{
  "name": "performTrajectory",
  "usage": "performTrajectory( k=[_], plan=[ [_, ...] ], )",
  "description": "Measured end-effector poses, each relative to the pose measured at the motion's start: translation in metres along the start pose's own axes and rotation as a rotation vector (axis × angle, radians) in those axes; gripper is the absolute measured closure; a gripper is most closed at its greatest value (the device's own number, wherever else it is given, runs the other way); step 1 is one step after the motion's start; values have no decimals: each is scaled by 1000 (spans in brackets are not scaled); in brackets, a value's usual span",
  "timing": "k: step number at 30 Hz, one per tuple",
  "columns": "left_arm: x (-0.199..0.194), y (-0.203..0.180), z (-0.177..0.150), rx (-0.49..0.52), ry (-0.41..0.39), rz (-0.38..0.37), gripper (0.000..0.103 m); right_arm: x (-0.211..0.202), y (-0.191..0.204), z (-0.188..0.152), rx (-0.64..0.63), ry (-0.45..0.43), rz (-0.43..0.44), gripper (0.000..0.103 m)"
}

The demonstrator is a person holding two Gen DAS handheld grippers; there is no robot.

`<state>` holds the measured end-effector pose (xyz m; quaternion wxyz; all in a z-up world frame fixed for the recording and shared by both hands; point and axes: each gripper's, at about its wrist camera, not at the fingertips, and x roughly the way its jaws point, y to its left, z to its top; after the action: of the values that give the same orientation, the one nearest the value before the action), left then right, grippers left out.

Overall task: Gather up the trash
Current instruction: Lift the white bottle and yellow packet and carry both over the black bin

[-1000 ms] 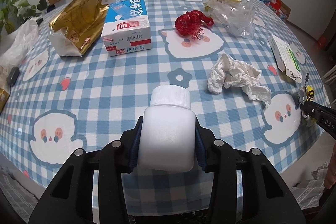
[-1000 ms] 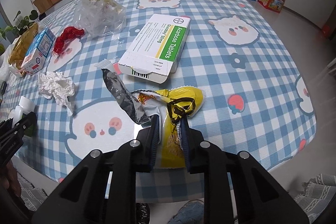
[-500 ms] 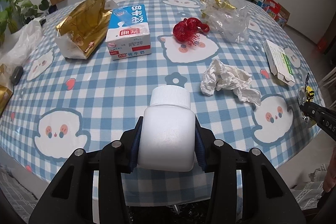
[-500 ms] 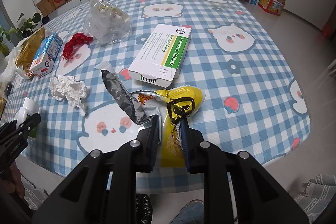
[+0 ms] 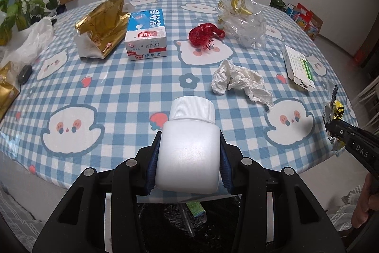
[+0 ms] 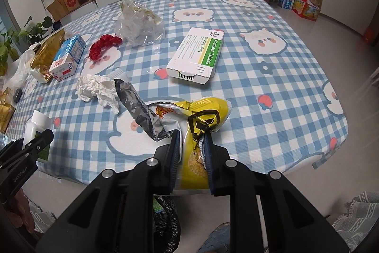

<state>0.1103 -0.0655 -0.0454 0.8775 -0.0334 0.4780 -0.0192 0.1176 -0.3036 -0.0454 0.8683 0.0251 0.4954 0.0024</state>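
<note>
My left gripper (image 5: 188,158) is shut on a white plastic bottle (image 5: 189,148) with a ribbed cap, held over the table's near edge. Below it a black trash bag (image 5: 189,219) shows some rubbish inside. My right gripper (image 6: 190,158) is shut on a yellow and silver snack wrapper (image 6: 201,115), also near the table edge. In the right wrist view the left gripper and its bottle (image 6: 35,127) appear at far left. On the table lie a crumpled white tissue (image 5: 239,82), a red net (image 5: 203,36), a milk carton (image 5: 146,36) and a tablet box (image 6: 197,56).
A gold foil bag (image 5: 101,25), a clear plastic bag (image 5: 244,23) and a white plastic bag (image 5: 26,44) lie further back on the blue checked tablecloth (image 5: 118,87). A person's hand (image 5: 364,203) shows at lower right. Plants, boxes and a television stand beyond the table.
Both grippers have drawn back from the table and risen a little with their loads; the table's near edge and the black bag below have come into view.
</note>
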Motion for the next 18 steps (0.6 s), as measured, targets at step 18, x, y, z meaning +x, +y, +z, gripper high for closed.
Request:
performTrajectory(
  k=[18],
  plan=[
    [-40,2,-48,-15,-29,-18,61,-38,16,-46,-21,-71,-4,84]
  ],
)
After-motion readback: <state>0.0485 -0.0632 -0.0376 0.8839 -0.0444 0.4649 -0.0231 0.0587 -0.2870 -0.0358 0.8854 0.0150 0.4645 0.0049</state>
